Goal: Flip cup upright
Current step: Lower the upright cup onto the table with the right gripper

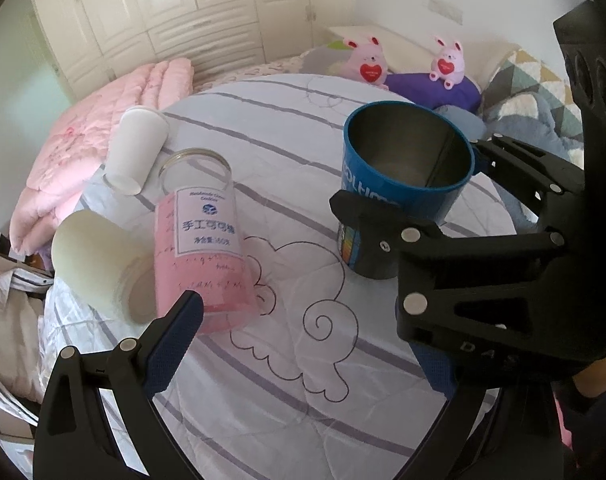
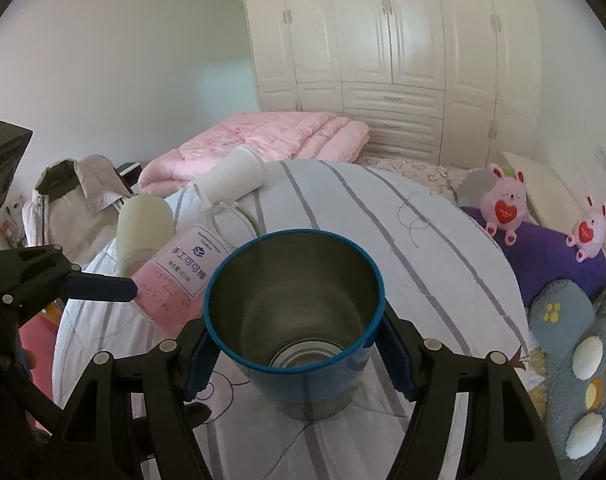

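The blue cup (image 2: 295,320) has a glossy printed outside and a dull brushed-metal inside. The clear plastic jar (image 1: 201,236) carries a matt paper label. The bedsheet (image 1: 287,168) is soft quilted cloth. Gripper pads (image 2: 397,356) look like textured blue rubber.

Two close wrist fisheyes over the bed, facing the wardrobe, both sharing the blue cup (image 1: 403,184).

cup (image 1: 403,184) right of jar (image 1: 201,236)
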The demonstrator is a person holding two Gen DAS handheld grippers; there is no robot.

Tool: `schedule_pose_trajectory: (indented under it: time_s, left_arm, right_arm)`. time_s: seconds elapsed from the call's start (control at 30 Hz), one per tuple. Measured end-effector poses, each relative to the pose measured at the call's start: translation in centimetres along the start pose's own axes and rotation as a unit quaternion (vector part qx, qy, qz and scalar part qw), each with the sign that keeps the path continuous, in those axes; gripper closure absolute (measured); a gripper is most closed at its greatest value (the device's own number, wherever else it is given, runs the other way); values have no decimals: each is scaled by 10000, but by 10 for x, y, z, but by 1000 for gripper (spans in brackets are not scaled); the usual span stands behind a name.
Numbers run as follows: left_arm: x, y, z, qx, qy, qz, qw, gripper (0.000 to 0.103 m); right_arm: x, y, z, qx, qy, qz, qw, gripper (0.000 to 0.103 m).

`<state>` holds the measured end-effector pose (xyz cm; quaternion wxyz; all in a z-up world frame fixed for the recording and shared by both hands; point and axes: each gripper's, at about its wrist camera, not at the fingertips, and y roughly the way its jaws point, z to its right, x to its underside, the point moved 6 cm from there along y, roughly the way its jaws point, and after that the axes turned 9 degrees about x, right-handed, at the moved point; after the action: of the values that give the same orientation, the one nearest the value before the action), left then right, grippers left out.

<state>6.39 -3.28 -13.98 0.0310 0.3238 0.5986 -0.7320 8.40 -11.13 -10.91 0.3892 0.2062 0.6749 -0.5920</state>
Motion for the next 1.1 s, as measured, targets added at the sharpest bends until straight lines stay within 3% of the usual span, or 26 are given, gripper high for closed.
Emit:
schedule_pose_trajectory:
  time_s: [0.27,0.4,0.53,0.87,1.1]
  left_arm:
    - [8,0,-8,-108,-135,-24,9998,5]
    - [7,2,-9,-155,-185,-18,9997,5]
    - [3,3,-12,-223,-272,40,9994,4]
    - [-15,13,-17,-503,-359,213,9979,3]
    - [-26,21,-21,-614,-350,268,9971,3]
  right_arm:
    - [-6,1,-13,-19,-231,402,9989,33]
    - [-19,7,-21,262,-546,716,9956,33]
    - [-30,21,-15,170,-302,722,9968,33]
    - [-43,42,-1,526,-332,784,9950,33]
    - [-43,45,4,389,-143,671,9969,33]
